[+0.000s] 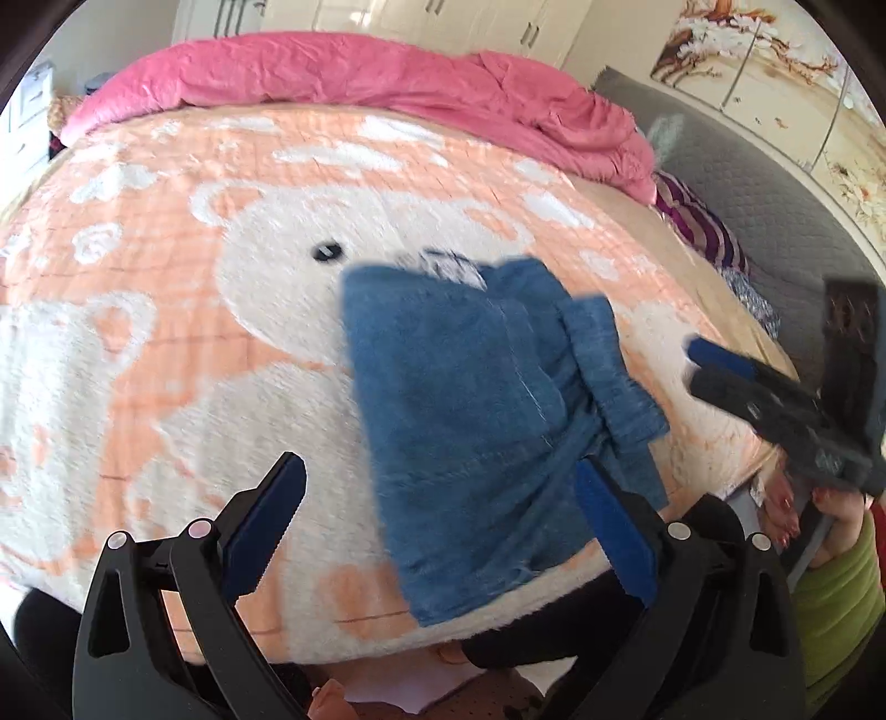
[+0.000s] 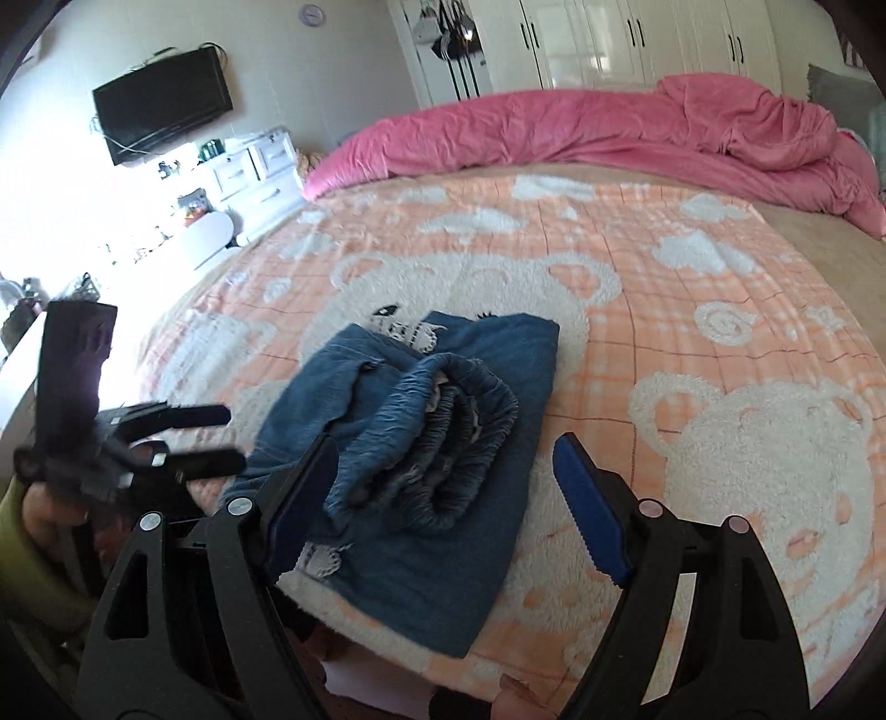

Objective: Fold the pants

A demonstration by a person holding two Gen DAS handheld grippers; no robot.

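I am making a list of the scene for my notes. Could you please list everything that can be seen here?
pants: one, blue denim, folded on the blanket near the front edge
blanket: one, peach with white bears, spread over the bed
duvet: one, pink, bunched along the far side
television: one, black, on the wall
wardrobe: one, white, behind the bed
left tongs: one pair, black with blue pads, open
right tongs: one pair, same colours, open, over the pants
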